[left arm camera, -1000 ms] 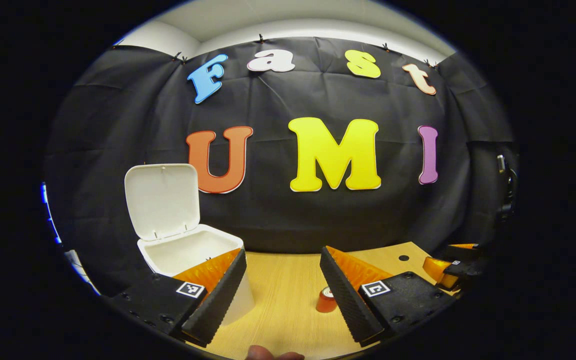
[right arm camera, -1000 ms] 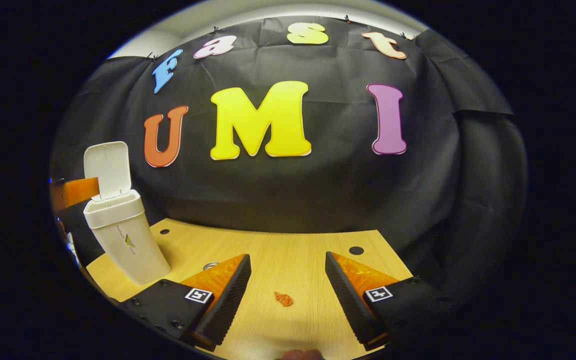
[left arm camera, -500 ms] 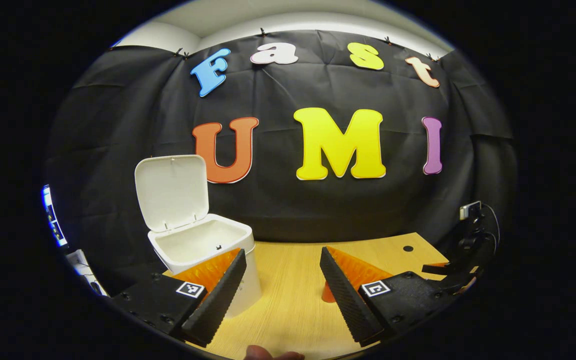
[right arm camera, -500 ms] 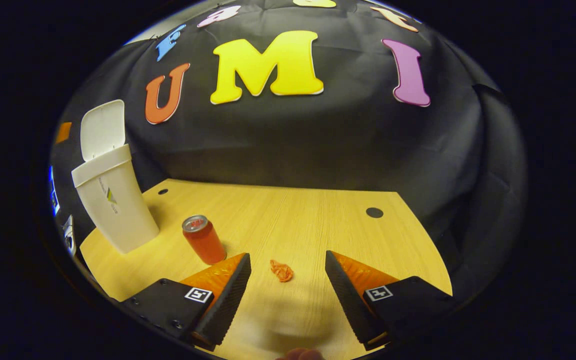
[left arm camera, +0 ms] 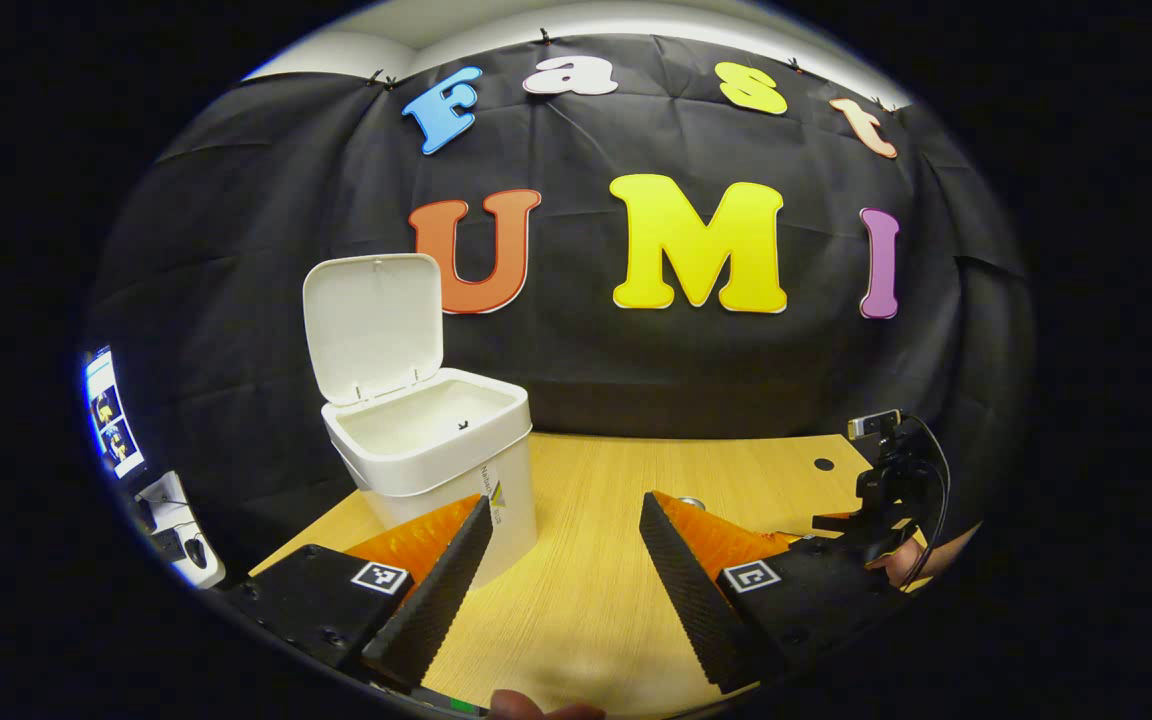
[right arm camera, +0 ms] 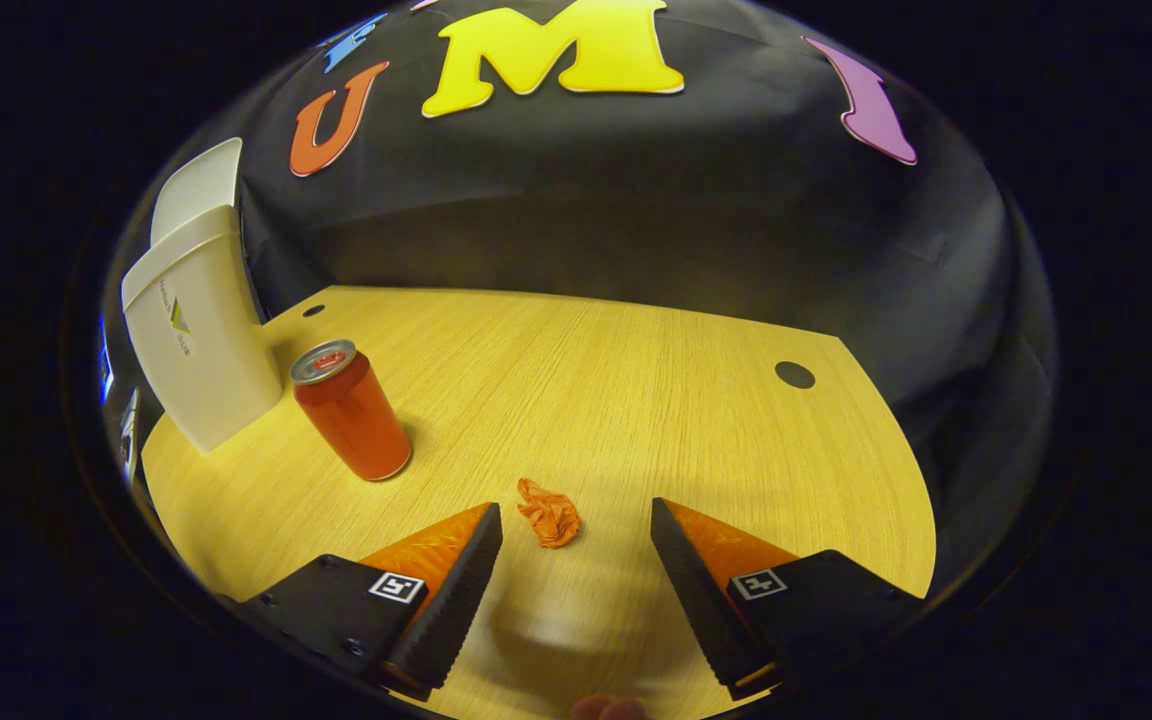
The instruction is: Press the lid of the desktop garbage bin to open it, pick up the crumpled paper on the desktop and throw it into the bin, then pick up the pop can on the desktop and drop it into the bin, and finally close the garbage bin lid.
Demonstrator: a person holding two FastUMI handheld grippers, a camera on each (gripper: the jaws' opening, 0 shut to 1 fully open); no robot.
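Wood desk [right arm camera: 636,380] w/ bin [left arm camera: 436,450], can [right arm camera: 351,410], paper [right arm camera: 548,512] — both grippers [left arm camera: 561,570] [right arm camera: 576,590] wide open, empty.

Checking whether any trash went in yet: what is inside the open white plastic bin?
The white plastic bin stands with its hinged lid up. The visible upper inside walls are bare white; the bottom is hidden by the front rim, so its contents cannot be told.

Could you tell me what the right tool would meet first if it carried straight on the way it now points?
Most likely the crumpled paper, lying on the desktop just ahead between the open right tool fingers; depth is uncertain, so it might touch the wood first.
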